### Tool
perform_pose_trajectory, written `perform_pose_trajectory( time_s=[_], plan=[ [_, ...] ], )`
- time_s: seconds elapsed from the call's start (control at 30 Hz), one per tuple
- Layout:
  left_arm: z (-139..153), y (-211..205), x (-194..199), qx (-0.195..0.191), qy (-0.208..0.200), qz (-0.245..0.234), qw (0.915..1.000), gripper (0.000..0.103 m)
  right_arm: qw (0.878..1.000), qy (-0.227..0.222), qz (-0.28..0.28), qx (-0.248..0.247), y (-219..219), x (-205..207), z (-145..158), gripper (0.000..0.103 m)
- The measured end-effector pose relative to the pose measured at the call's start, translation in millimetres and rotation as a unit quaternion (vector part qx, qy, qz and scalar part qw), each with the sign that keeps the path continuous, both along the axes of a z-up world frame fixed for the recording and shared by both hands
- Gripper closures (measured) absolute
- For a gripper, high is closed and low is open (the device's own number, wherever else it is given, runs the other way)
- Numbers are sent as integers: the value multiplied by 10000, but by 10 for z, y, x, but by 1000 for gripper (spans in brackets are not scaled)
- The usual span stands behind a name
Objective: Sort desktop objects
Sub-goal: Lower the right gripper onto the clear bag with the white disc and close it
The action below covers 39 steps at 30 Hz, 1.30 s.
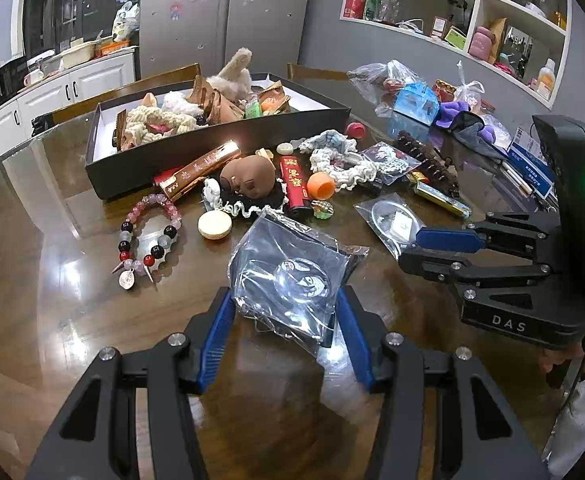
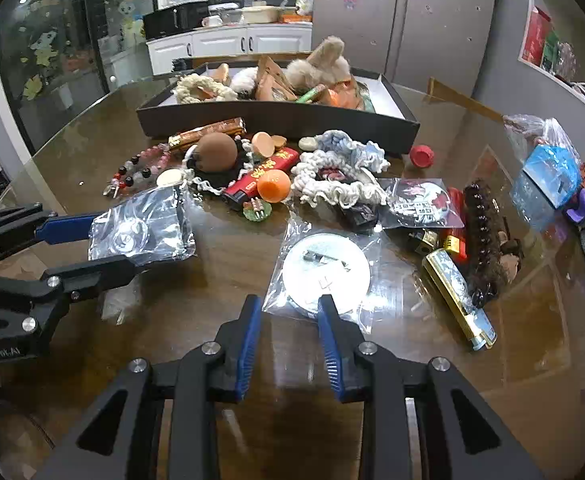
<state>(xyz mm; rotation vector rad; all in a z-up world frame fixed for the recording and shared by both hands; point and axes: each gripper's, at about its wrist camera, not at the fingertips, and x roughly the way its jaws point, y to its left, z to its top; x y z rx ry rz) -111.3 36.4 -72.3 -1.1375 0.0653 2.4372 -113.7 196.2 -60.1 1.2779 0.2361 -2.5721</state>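
Note:
A clear plastic bag with a dark card and a round badge point(image 1: 292, 280) lies between the fingers of my left gripper point(image 1: 284, 300), which is open around it; the bag also shows in the right wrist view point(image 2: 140, 228). My right gripper point(image 2: 290, 304) is open just in front of a clear bag holding a white disc point(image 2: 326, 268), its right fingertip point(image 2: 326, 308) touching the bag's near edge. A dark open box point(image 1: 212, 148) at the back holds plush toys, rope rings and snack packs.
On the brown table point(image 1: 72, 280) lie a bead bracelet point(image 1: 148, 236), a brown round toy point(image 1: 248, 176), a red lighter point(image 1: 294, 184), an orange cap point(image 1: 320, 186), rope rings point(image 1: 340, 160), a gold lighter point(image 2: 458, 292) and bagged items at the right point(image 1: 416, 96).

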Motion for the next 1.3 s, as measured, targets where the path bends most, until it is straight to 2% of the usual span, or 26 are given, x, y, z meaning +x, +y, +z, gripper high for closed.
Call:
perform_pose_trajectory(
  time_s=[0.23,0.33,0.4,0.47,0.53,0.63,0.8,0.93,1.1,1.13,1.2,1.3],
  plan=[
    [-4,9,-2,-4,-4,2,10000,50,10000,22,-88,-24,52,20,-4,73],
    [-9,9,-4,0,-22,-16,10000,50,9998,51,9,171,13,37,-8,73],
    [-14,18,-5,-10,-38,-30,10000,50,9987,154,137,463,-57,80,-1,64],
    [-16,29,2,-20,-34,-48,10000,50,9977,244,192,604,-100,91,9,34],
    [-15,34,5,-12,-33,-69,10000,50,9968,399,177,670,-132,87,29,29],
    [-9,29,5,17,-30,-63,10000,50,9967,402,13,701,-111,13,45,23],
    [-4,9,-1,50,-34,-44,10000,50,9983,134,-329,473,13,-194,-28,22],
    [-15,2,-14,55,-70,-23,10000,50,9993,-88,-371,5,86,-305,-79,21],
    [-17,-6,-17,80,-77,-14,9999,50,9996,-49,-290,-48,29,-320,-106,20],
    [-22,-7,-20,87,-95,-11,9999,50,9995,-39,-304,-48,25,-317,-109,23],
    [-32,-4,-27,73,-117,-4,9999,50,9993,3,-372,-56,33,-309,-92,40],
    [-36,2,-28,77,-130,-20,9999,50,9992,-21,-398,-62,46,-318,-75,42]
  ],
)
